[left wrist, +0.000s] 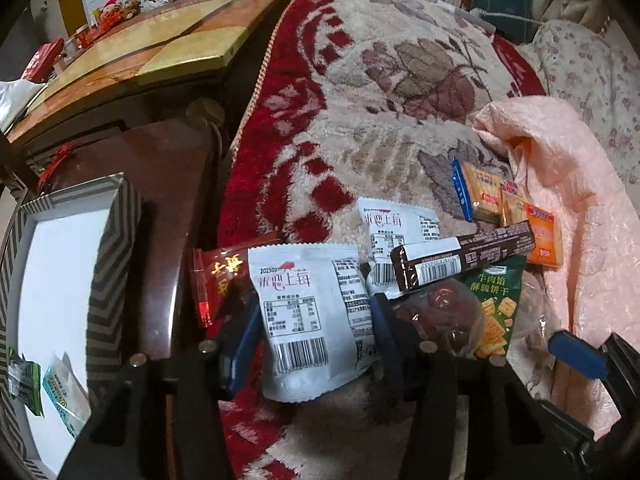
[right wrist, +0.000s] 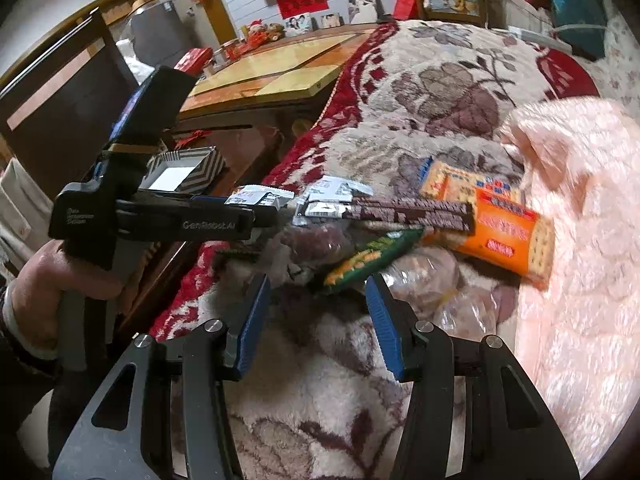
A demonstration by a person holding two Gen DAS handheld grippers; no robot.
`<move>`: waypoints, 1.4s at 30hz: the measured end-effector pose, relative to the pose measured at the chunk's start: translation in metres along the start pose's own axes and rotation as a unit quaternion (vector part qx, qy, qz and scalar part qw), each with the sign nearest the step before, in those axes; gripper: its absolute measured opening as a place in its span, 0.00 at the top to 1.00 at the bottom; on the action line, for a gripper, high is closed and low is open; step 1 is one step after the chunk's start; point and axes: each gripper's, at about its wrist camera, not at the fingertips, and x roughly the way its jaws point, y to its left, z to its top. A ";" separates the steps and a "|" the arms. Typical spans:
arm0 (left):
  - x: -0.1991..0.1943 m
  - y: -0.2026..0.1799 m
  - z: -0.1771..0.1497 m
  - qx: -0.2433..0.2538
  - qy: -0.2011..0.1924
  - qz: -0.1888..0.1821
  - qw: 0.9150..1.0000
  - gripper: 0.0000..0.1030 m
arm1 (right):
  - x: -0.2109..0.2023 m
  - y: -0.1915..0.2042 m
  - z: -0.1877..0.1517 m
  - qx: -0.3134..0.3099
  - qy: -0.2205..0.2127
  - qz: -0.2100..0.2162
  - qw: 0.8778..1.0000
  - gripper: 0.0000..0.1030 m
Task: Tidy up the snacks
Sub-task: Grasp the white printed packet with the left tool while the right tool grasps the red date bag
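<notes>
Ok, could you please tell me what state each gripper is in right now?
Left gripper: closed on the white packet.
Right gripper: open, holding nothing.

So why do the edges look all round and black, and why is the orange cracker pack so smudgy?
Left wrist view: the fisheye lens bends the room and leaves dark corners, yet the white packet between the left gripper's fingers prints sharp. Right wrist view: the same curved edges, and the orange cracker pack and pink blanket are smeared with blur.
</notes>
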 end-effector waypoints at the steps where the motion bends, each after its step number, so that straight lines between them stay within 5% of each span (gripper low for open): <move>1: -0.003 0.001 -0.001 0.000 -0.005 0.000 1.000 0.46 | 0.002 0.002 0.003 -0.006 0.002 0.000 1.000 0.52; 15: -0.038 0.024 -0.021 -0.013 -0.047 0.033 0.998 0.46 | 0.057 0.028 0.032 -0.060 0.066 -0.022 0.996 0.50; 18: -0.041 0.025 -0.025 -0.011 -0.050 0.037 0.998 0.46 | 0.070 0.030 0.033 -0.075 0.075 -0.035 0.994 0.39; 23: -0.040 0.026 -0.029 -0.010 -0.051 0.037 0.998 0.46 | 0.087 0.022 0.034 -0.058 0.099 -0.033 0.993 0.39; 27: -0.041 0.025 -0.031 -0.010 -0.051 0.037 0.998 0.46 | 0.085 0.016 0.029 -0.055 0.086 -0.016 0.995 0.55; 42: -0.064 0.024 -0.051 -0.015 -0.071 0.039 0.997 0.46 | 0.017 0.038 0.010 -0.051 0.008 -0.004 0.999 0.58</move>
